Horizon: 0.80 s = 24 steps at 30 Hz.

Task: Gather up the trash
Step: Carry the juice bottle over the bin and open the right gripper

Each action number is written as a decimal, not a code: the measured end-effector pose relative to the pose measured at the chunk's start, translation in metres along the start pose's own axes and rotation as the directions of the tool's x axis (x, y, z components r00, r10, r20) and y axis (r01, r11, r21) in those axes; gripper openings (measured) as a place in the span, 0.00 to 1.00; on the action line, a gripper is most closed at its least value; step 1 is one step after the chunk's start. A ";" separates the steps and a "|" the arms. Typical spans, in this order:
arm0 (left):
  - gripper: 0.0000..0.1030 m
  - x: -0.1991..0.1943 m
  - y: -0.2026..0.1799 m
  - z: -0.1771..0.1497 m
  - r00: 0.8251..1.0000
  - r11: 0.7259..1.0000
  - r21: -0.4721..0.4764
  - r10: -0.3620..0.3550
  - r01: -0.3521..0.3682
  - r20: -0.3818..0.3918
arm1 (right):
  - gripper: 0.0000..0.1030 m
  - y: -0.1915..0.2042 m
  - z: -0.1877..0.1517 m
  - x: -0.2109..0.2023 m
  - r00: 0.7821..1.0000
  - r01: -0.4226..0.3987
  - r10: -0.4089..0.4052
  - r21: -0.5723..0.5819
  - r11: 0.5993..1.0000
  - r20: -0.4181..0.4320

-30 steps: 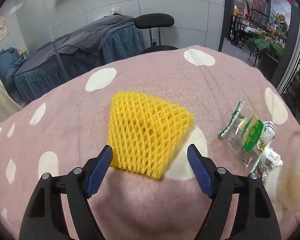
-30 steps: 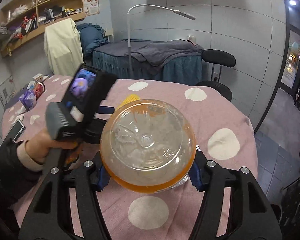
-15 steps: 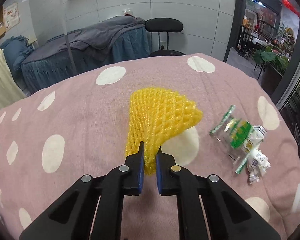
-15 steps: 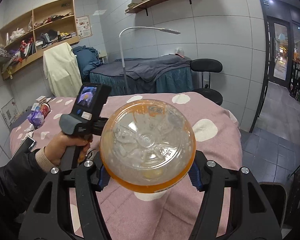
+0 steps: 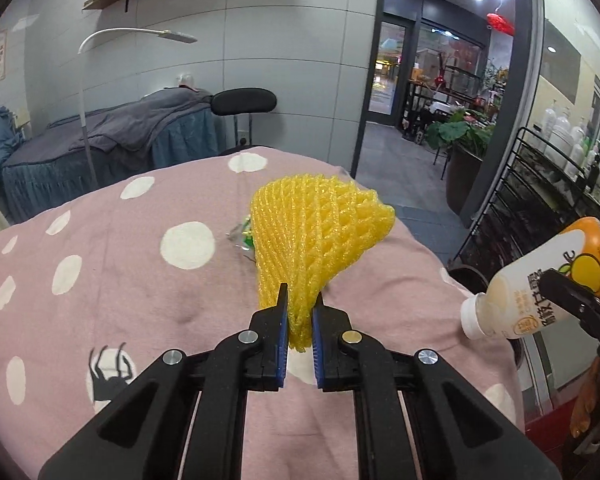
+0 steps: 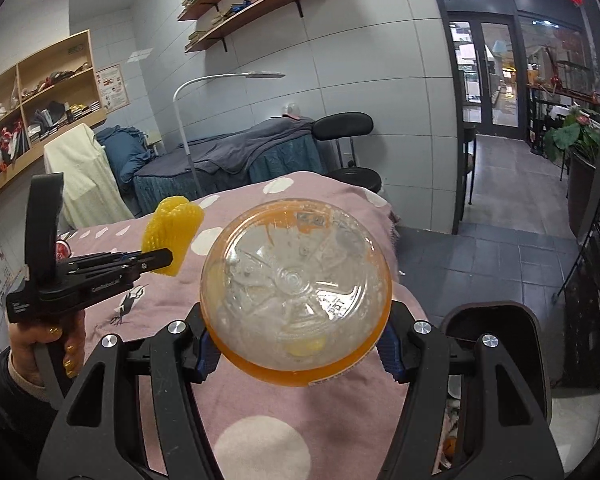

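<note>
My left gripper (image 5: 300, 320) is shut on a yellow foam fruit net (image 5: 316, 236) and holds it up above the pink dotted tablecloth (image 5: 120, 280). The net also shows in the right wrist view (image 6: 172, 228), pinched in the left gripper (image 6: 162, 258). My right gripper (image 6: 296, 354) is shut on an orange juice bottle (image 6: 296, 300), seen base-on. In the left wrist view the bottle (image 5: 540, 292) lies tilted, white cap down-left, at the table's right edge. A clear green-printed wrapper (image 5: 242, 236) lies on the table, mostly hidden behind the net.
A black trash bin (image 6: 496, 344) stands on the floor right of the table, below my right gripper. A black wire rack (image 5: 540, 200) stands at the right. A covered bed (image 6: 240, 156), a floor lamp (image 6: 228, 80) and a black chair (image 6: 342, 128) are beyond the table.
My left gripper closed on the yellow net and lifted it off the table, swinging right. My right gripper carried the bottle right, toward the bin.
</note>
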<state>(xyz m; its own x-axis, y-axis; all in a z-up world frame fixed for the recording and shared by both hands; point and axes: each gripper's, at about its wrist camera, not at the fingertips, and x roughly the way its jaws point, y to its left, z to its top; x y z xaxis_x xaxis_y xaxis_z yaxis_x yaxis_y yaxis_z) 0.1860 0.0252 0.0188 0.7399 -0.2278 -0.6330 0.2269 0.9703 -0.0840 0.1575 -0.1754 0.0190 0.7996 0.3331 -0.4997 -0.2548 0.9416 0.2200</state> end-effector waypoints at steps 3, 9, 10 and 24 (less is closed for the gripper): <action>0.10 0.003 -0.019 -0.001 0.999 0.999 0.014 -0.045 0.045 -0.001 | 0.61 -0.024 -0.008 -0.011 0.999 0.053 -0.053 0.041 0.998 0.005; 0.10 0.010 -0.060 -0.001 0.991 0.990 0.050 -0.135 0.135 -0.011 | 0.61 -0.080 -0.028 -0.022 0.977 0.213 -0.212 0.099 0.972 -0.021; 0.10 0.012 -0.068 -0.001 0.988 0.987 0.055 -0.153 0.154 -0.017 | 0.61 -0.088 -0.033 -0.019 0.970 0.243 -0.240 0.103 0.965 -0.034; 0.10 0.020 -0.139 -0.009 0.959 0.954 0.101 -0.278 0.283 -0.056 | 0.61 -0.198 -0.116 0.086 0.875 0.429 -0.336 0.236 0.872 -0.349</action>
<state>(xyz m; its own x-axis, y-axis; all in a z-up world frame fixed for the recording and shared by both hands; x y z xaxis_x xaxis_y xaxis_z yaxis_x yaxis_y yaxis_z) 0.1634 -0.1132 0.0110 0.6111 -0.4838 -0.6265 0.4895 0.8530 -0.1812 0.2134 -0.3273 -0.1639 0.5956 -0.0079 -0.8033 0.2494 0.9524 0.1755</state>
